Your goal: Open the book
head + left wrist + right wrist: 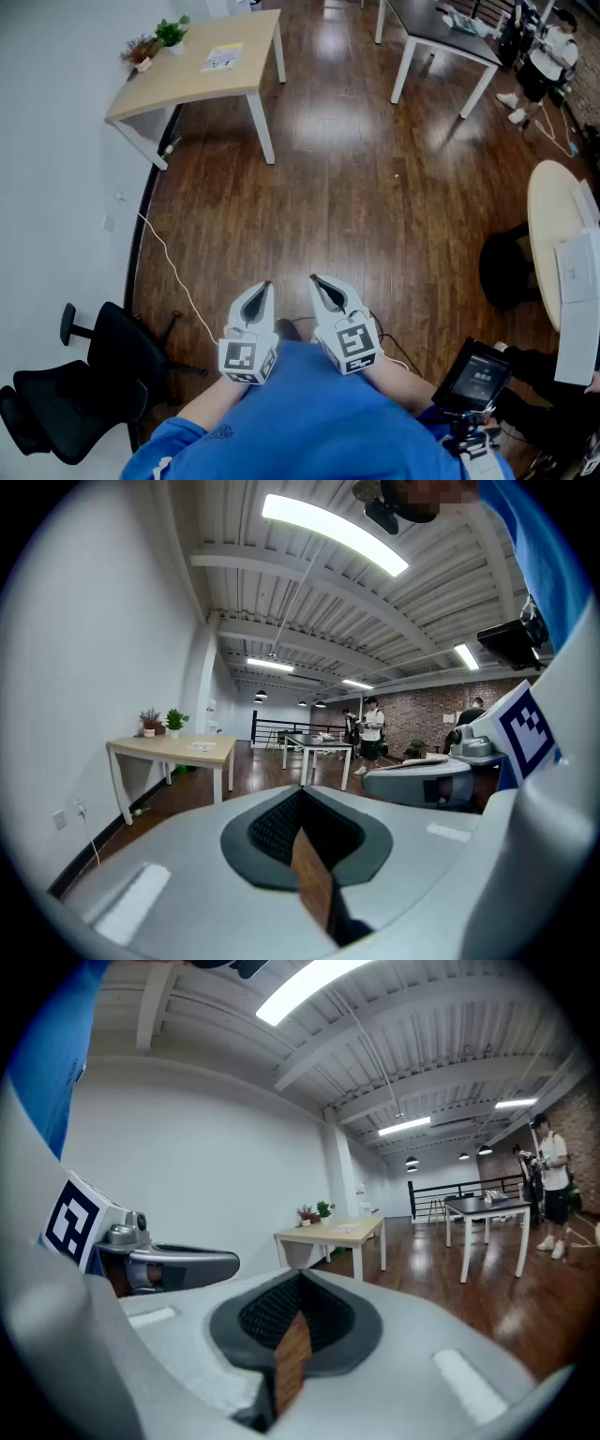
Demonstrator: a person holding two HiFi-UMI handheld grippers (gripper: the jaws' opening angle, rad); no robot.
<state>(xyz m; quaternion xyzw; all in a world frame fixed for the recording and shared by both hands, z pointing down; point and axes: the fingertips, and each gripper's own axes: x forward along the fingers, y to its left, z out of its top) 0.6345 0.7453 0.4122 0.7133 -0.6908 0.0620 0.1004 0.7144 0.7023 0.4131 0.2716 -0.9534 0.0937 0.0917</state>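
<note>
Book (222,58) — if the flat, pale thing with a yellow patch is it, which is too small to confirm — lies closed on the light wooden table (159,89) at eleven o'clock in the head view, well apart from both grippers. A small potted plant (172,33) stands at that table's far corner by the white wall.

At six o'clock the left gripper (265,285) and right gripper (314,279) are held side by side, close to the person's blue shirt (309,412), above the dark wood floor (356,187). Their tips point toward twelve o'clock and only slightly downward. Each gripper view shows its own jaws brought together at the tips with nothing between them; only a thin sliver of floor shows through the slit behind the pads.

A black office chair (84,384) stands at eight o'clock, and a white cable (173,272) trails across the floor from the wall. A dark-topped table with white legs (441,33) sits at one o'clock with a person (544,61) beside it. A pale round table (548,225) fills three o'clock — a small screen device (480,375) sits at five o'clock.
</note>
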